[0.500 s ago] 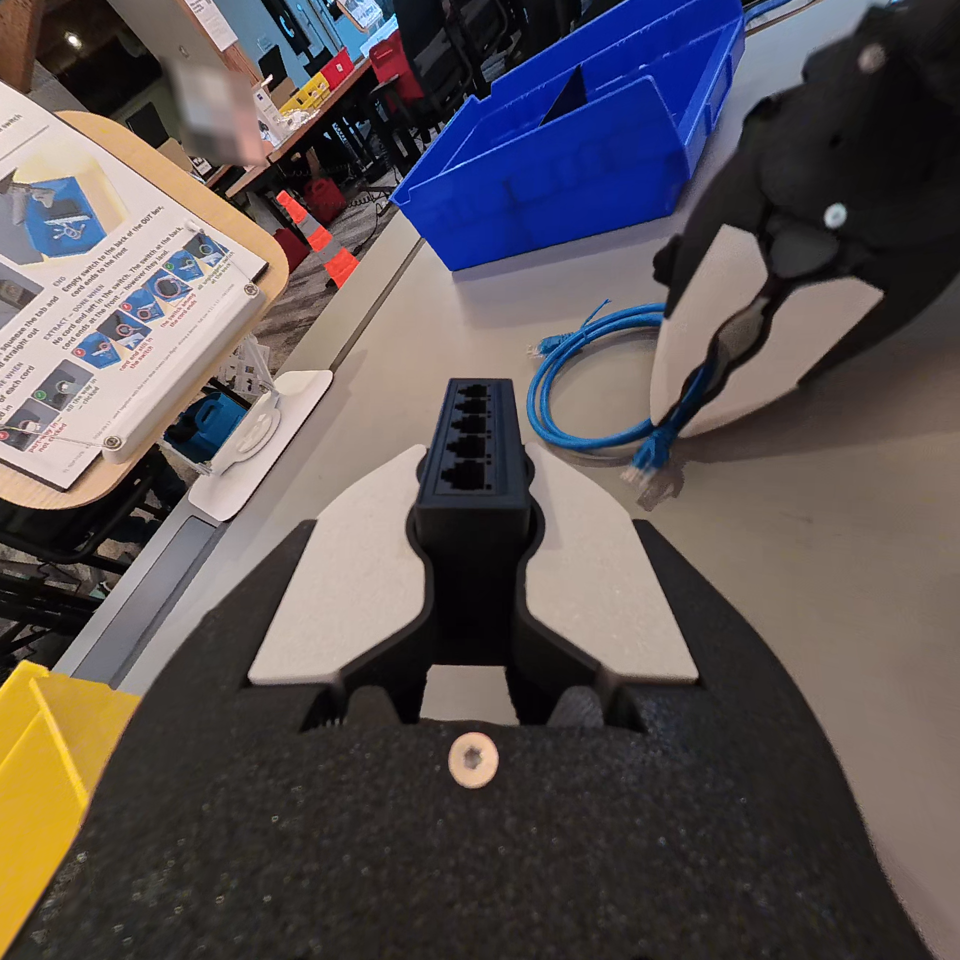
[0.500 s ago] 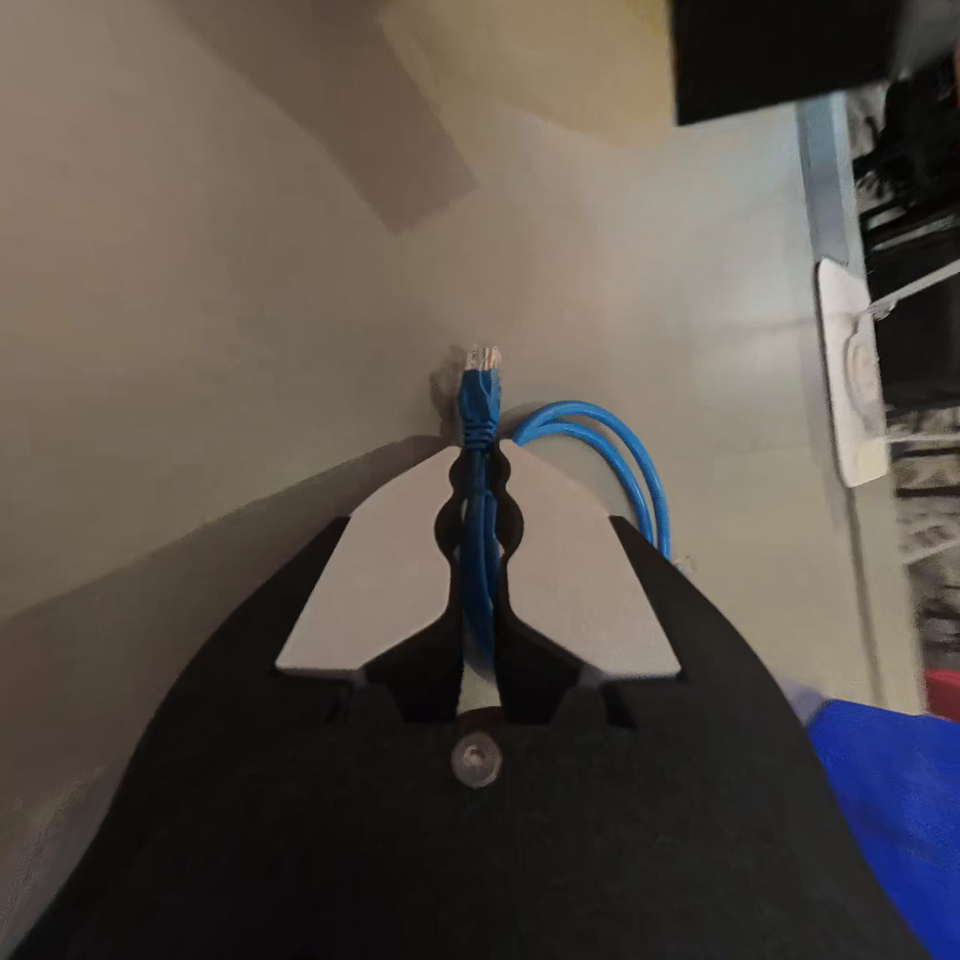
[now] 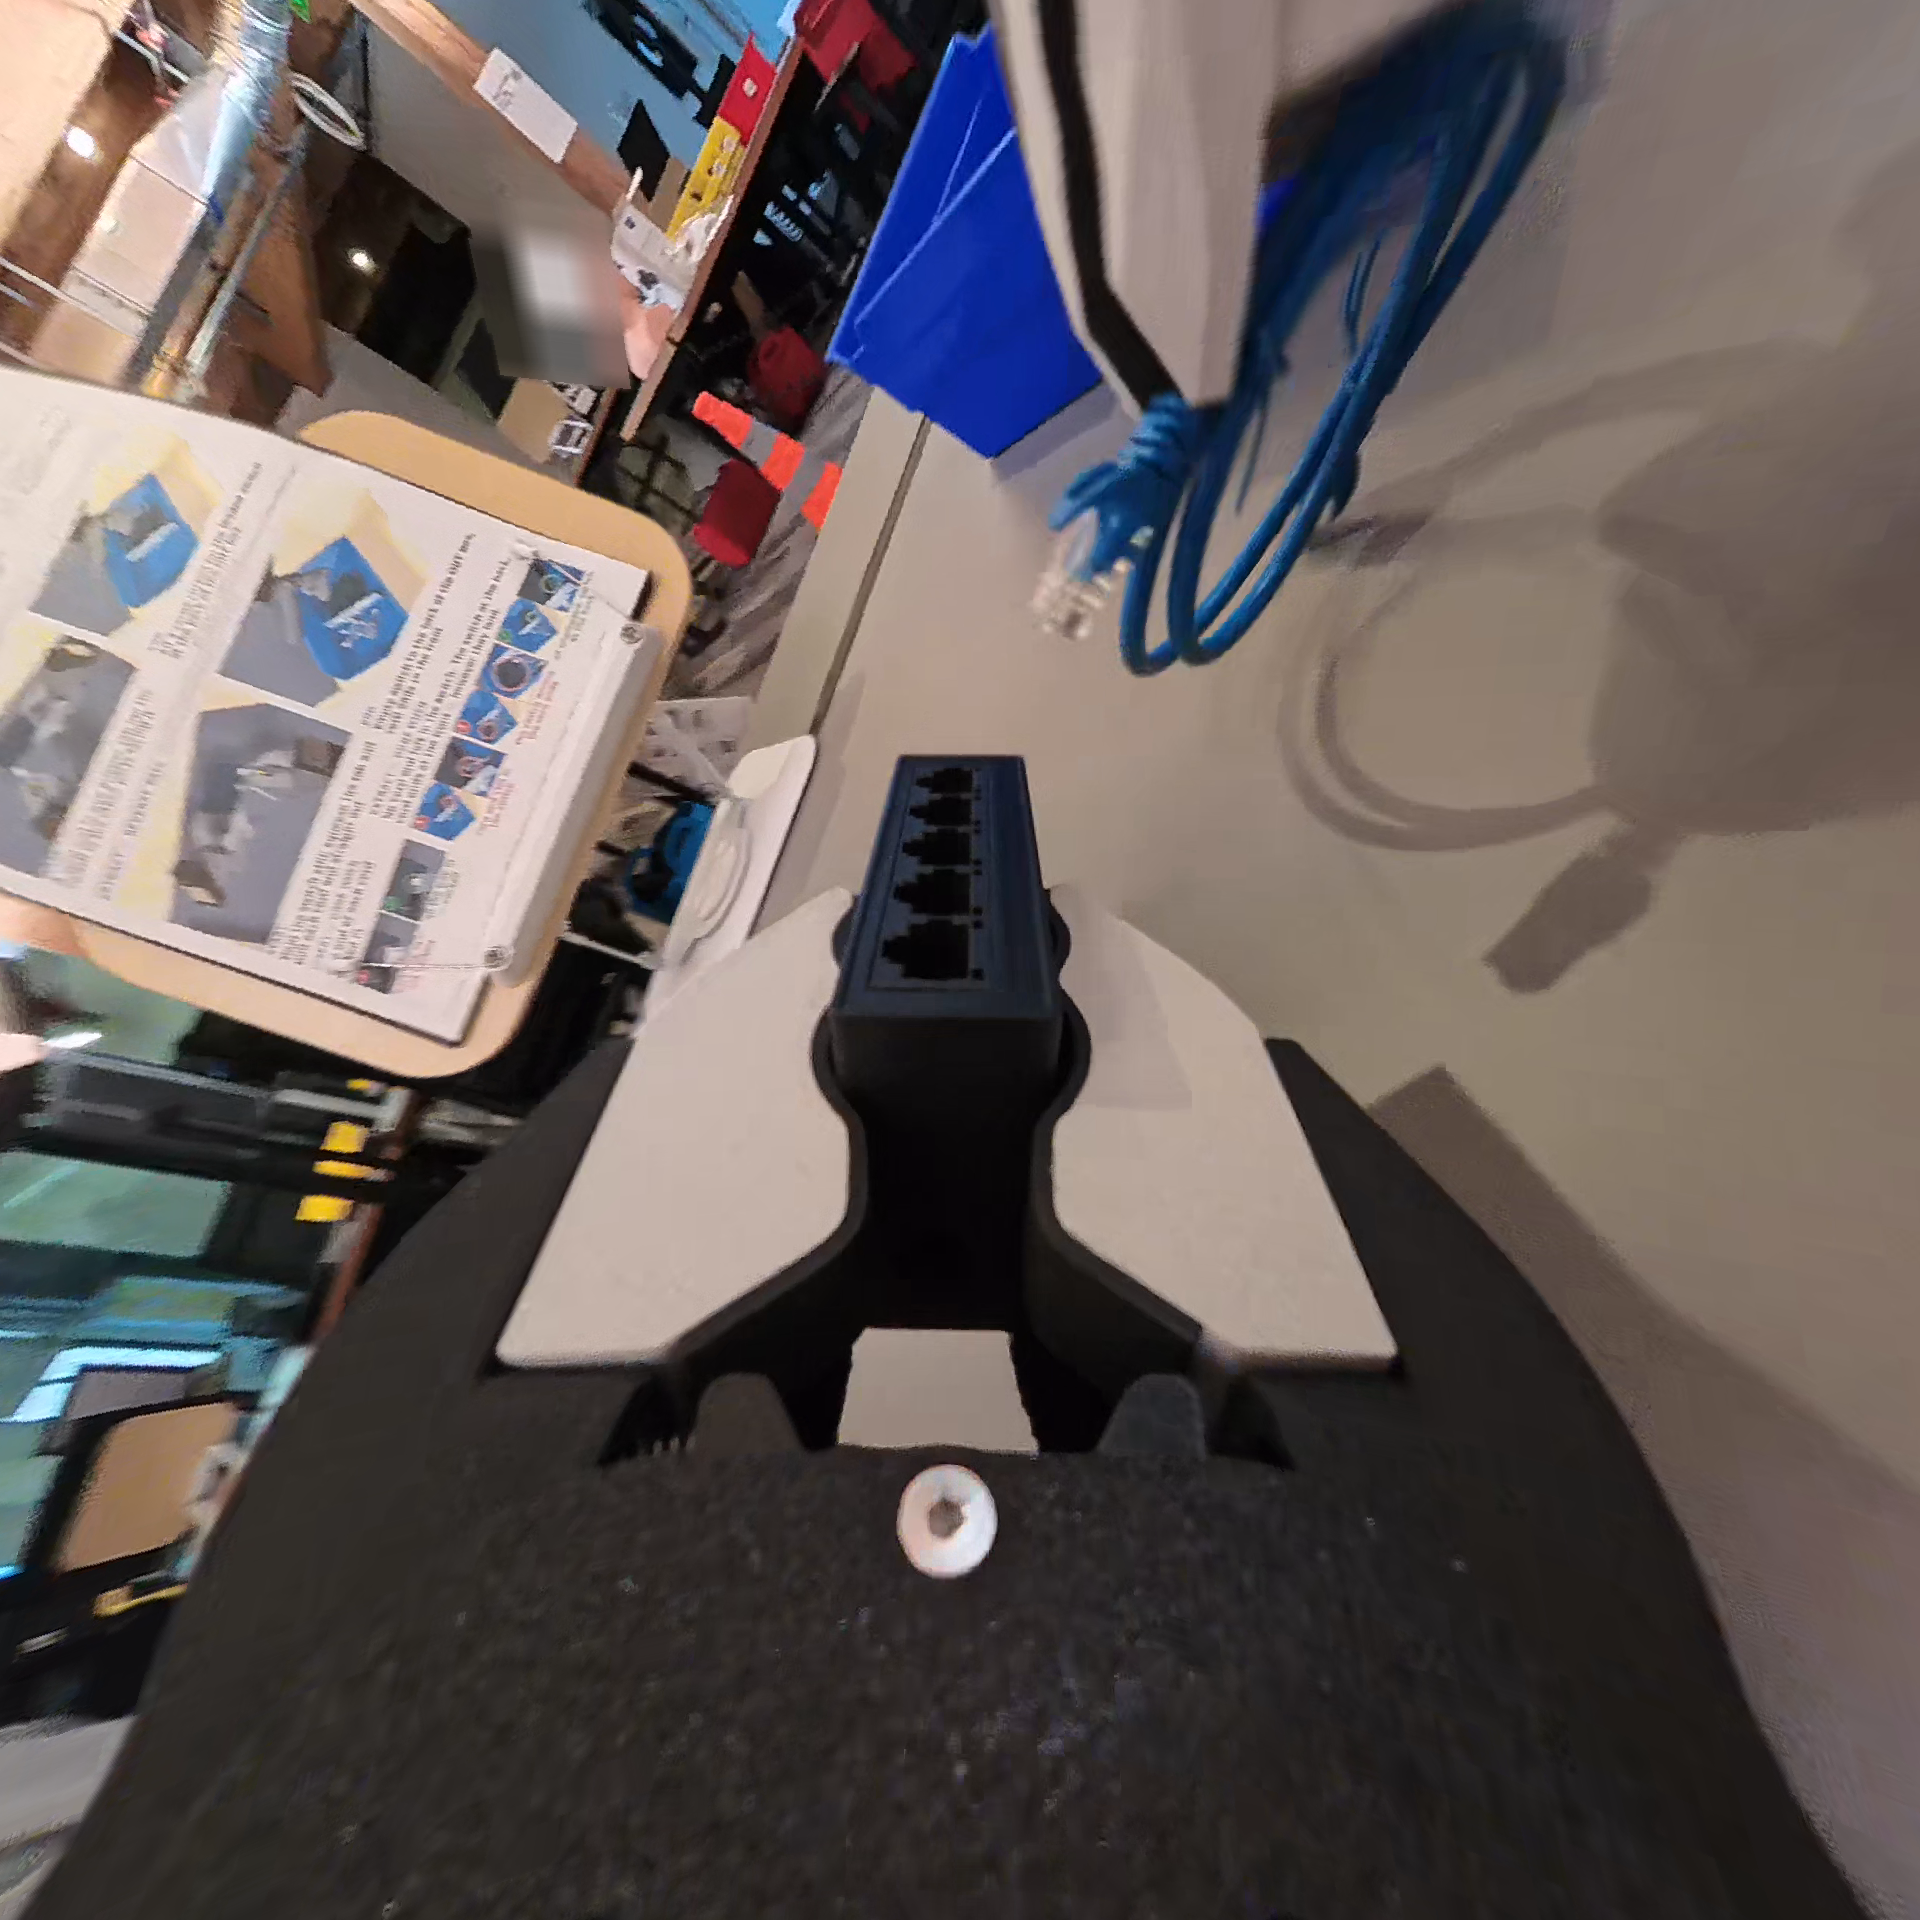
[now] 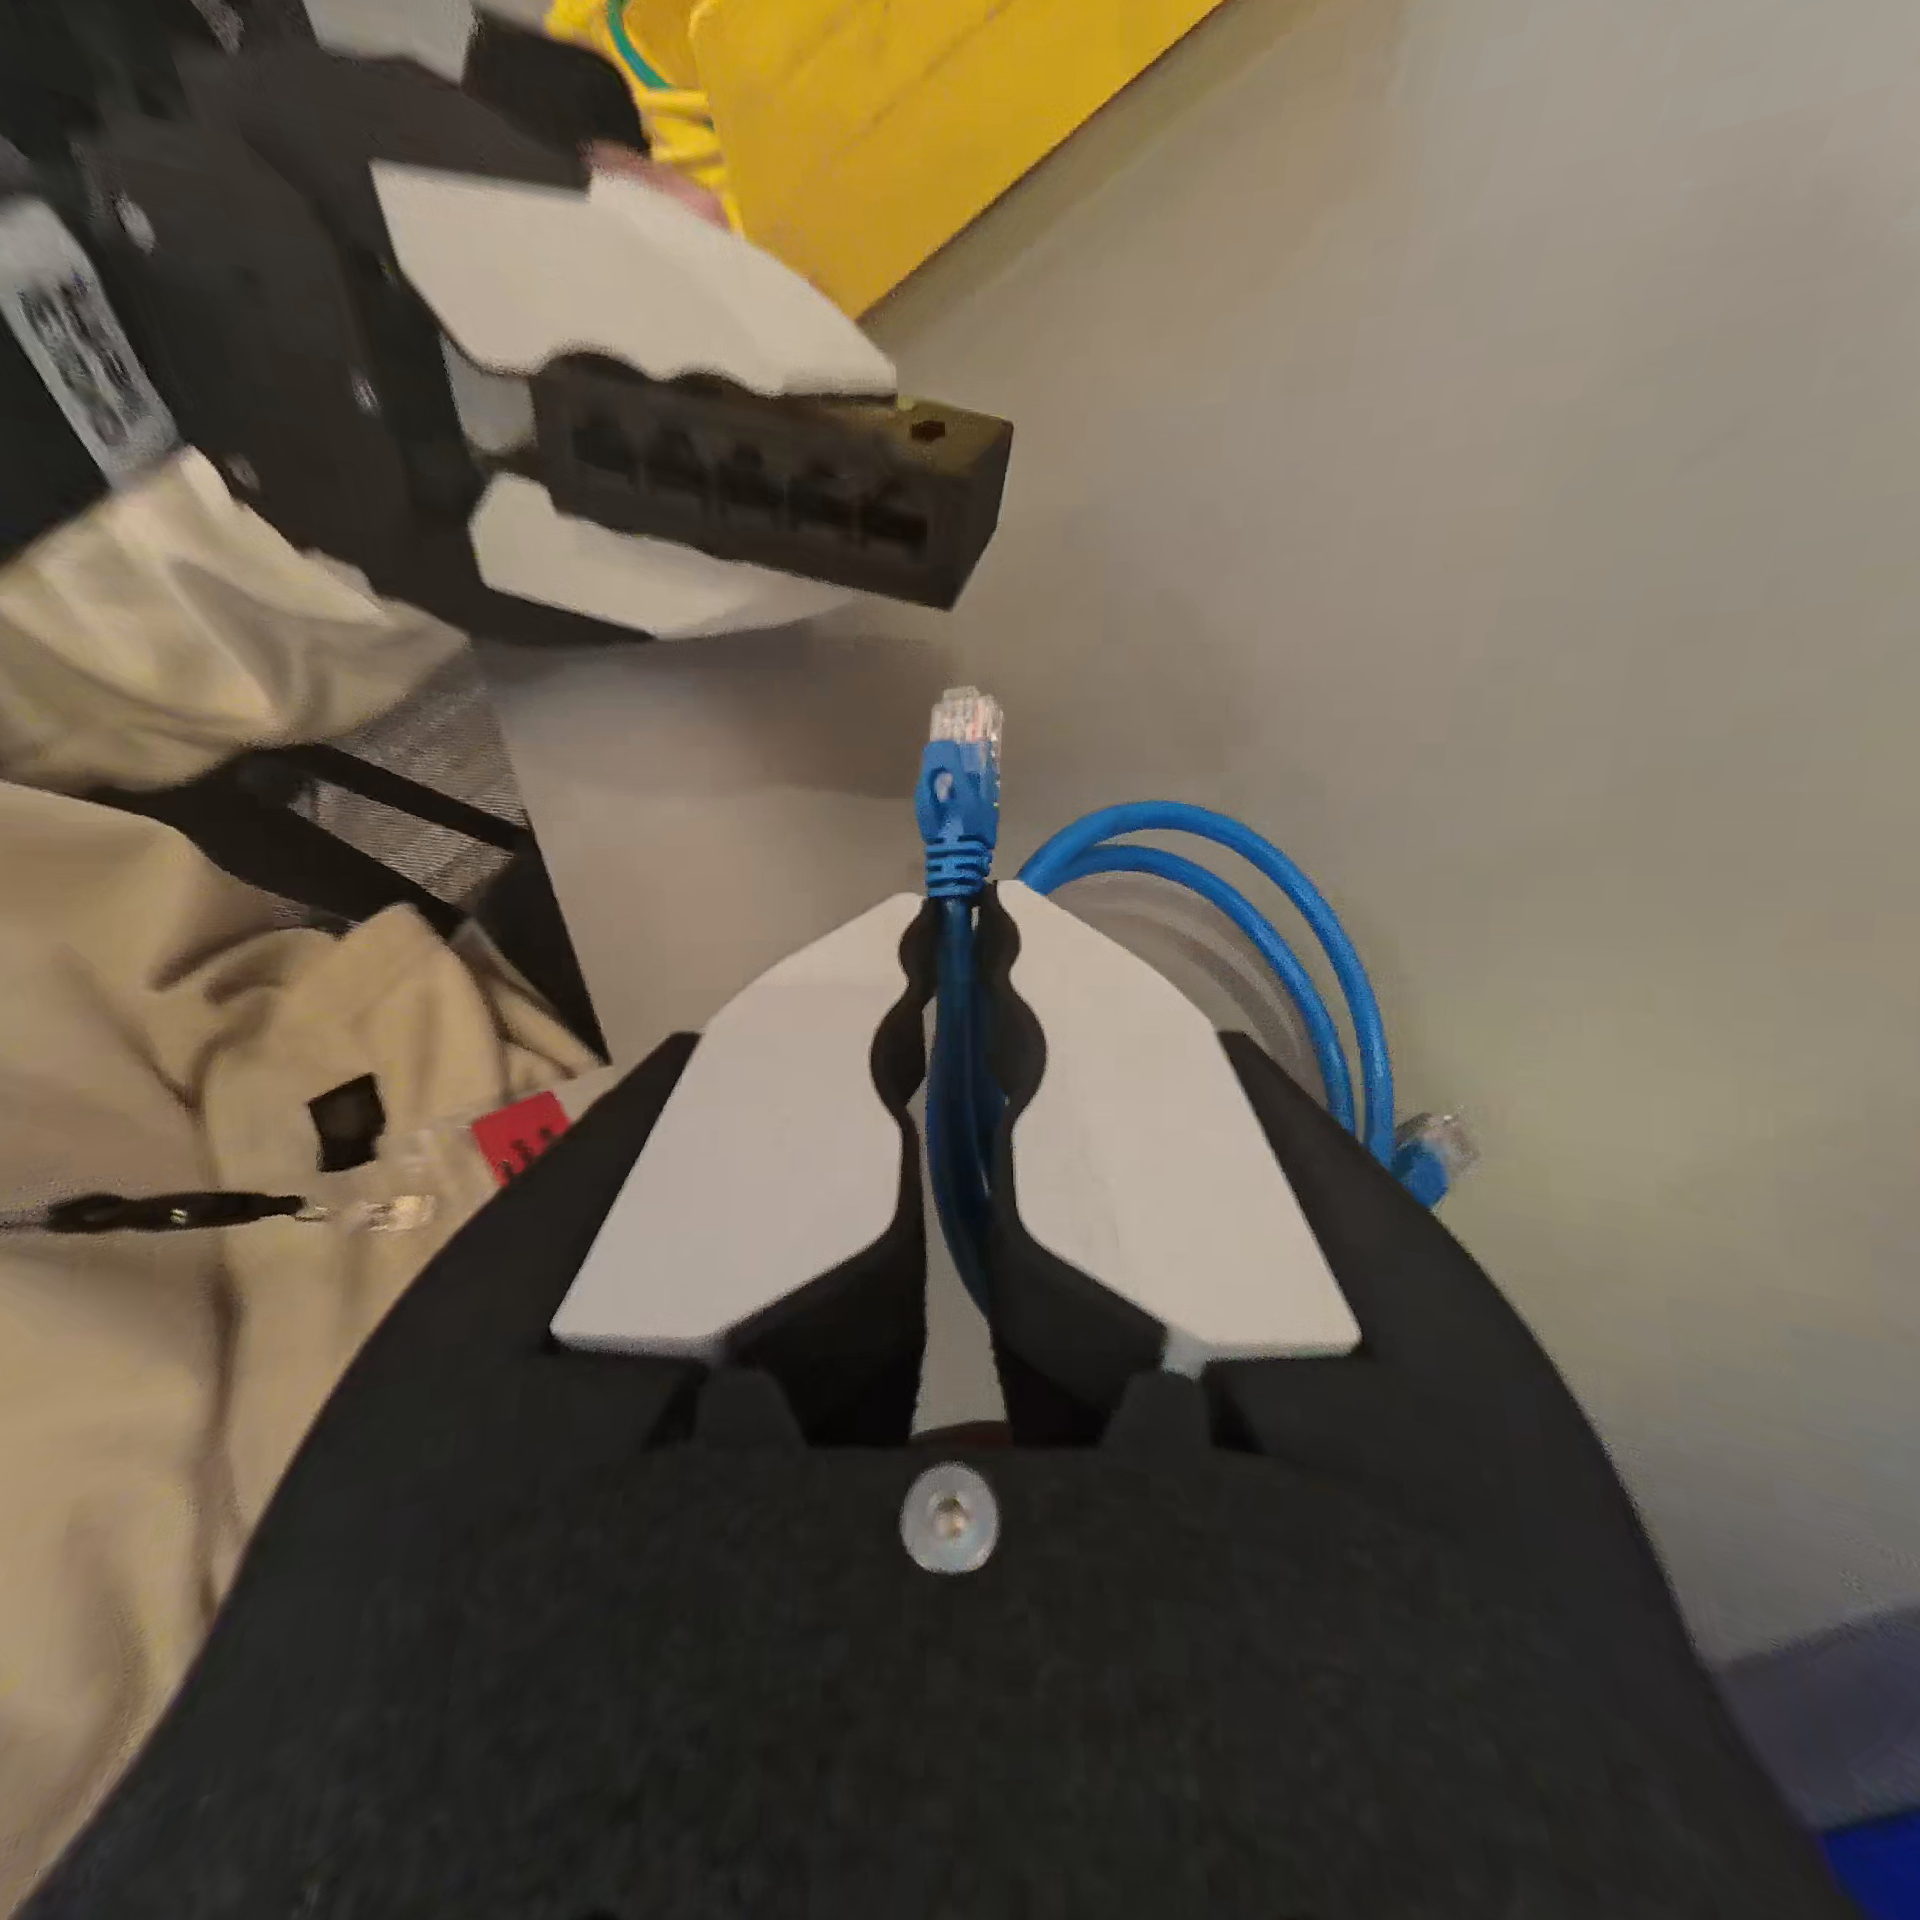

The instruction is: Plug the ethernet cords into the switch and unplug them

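My left gripper (image 3: 951,914) is shut on a black ethernet switch (image 3: 951,883), held above the table with its row of ports facing up in the left wrist view. The switch also shows in the right wrist view (image 4: 769,488), ports toward the camera, with the left gripper (image 4: 665,436) around it. My right gripper (image 4: 961,894) is shut on a blue ethernet cord (image 4: 956,821); its clear plug points forward, a short way from the switch. The cord's loop (image 4: 1299,935) hangs to the right. In the left wrist view the right gripper (image 3: 1153,384) holds the cord (image 3: 1247,499) lifted off the table.
A blue bin (image 3: 956,270) stands at the far end of the grey table (image 3: 1558,1143). A yellow bin (image 4: 914,135) sits behind the left gripper. An instruction sheet on a wooden board (image 3: 312,707) is at the left. A person's beige garment (image 4: 156,1143) fills the left of the right wrist view.
The right gripper has lifted the blue cord off the table and turned toward the switch. The left gripper has tilted and raised the switch.
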{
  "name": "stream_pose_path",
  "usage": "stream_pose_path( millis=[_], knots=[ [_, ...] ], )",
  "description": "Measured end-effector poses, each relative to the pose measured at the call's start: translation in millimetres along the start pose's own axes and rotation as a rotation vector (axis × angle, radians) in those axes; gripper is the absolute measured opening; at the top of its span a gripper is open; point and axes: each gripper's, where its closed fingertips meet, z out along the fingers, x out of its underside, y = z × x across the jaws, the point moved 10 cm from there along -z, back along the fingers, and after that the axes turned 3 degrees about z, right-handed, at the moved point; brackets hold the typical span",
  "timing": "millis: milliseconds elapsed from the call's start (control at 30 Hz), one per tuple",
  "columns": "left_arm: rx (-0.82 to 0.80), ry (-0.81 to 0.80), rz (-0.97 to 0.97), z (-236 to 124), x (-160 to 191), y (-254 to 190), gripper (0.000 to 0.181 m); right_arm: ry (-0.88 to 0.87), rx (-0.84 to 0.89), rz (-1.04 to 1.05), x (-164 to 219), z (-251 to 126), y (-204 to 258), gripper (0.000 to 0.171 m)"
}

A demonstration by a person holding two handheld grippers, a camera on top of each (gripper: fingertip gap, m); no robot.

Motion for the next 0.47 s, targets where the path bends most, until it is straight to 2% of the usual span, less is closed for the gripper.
stream_pose_path(
  millis=[133, 467],
  knots=[
    [-0.069, 0.067, 0.130, 5.4, -4.9, -9.5, 0.029, 0.046, -0.047, 0.036, -16.6, 1.4, 2.2, 0.008],
    [-0.129, 0.123, 0.258, 7.5, -9.1, -17.7, 0.029, 0.126, -0.068, 0.036, -29.5, 18.2, 13.5, 0.008]
  ],
)
